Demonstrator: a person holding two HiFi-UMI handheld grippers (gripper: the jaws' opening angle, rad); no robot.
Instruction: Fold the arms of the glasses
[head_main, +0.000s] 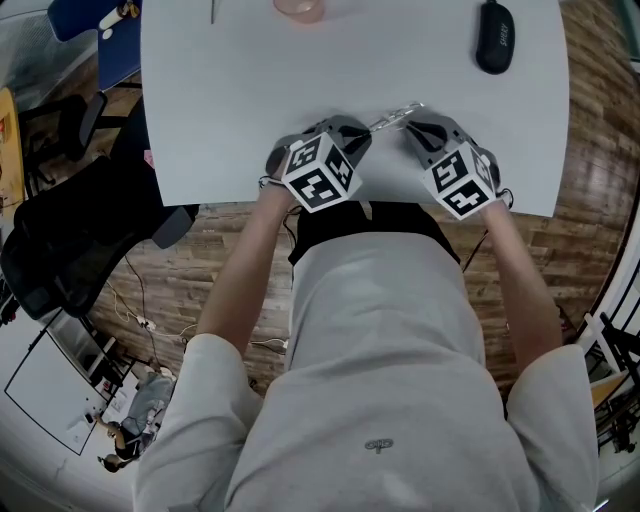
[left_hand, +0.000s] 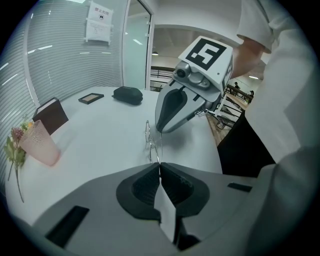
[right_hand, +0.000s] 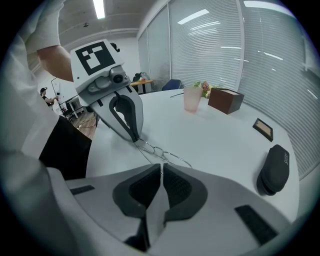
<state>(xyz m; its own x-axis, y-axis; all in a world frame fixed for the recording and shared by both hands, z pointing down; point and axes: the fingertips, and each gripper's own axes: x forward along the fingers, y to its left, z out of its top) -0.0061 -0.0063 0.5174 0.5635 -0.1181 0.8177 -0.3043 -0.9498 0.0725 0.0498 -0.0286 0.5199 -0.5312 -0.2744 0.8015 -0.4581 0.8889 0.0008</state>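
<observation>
Thin wire-rimmed glasses (head_main: 394, 115) lie low over the white table (head_main: 250, 110), close to its near edge and between my two grippers. My left gripper (head_main: 362, 136) is shut on a thin wire part of the glasses (left_hand: 149, 141), which runs straight out from between its jaws. My right gripper (head_main: 412, 128) is shut on the glasses (right_hand: 165, 153) from the other side. The left gripper view has the right gripper (left_hand: 161, 131) tip at the frame's far end. The right gripper view has the left gripper (right_hand: 135, 139) pinching the opposite end. Which arm each one holds I cannot tell.
A black glasses case (head_main: 494, 37) lies at the far right of the table. A pink cup (left_hand: 39, 145) with flowers, a brown box (right_hand: 226, 100) and a small picture frame (right_hand: 263, 129) stand further back. A black office chair (head_main: 60, 240) stands left of the table.
</observation>
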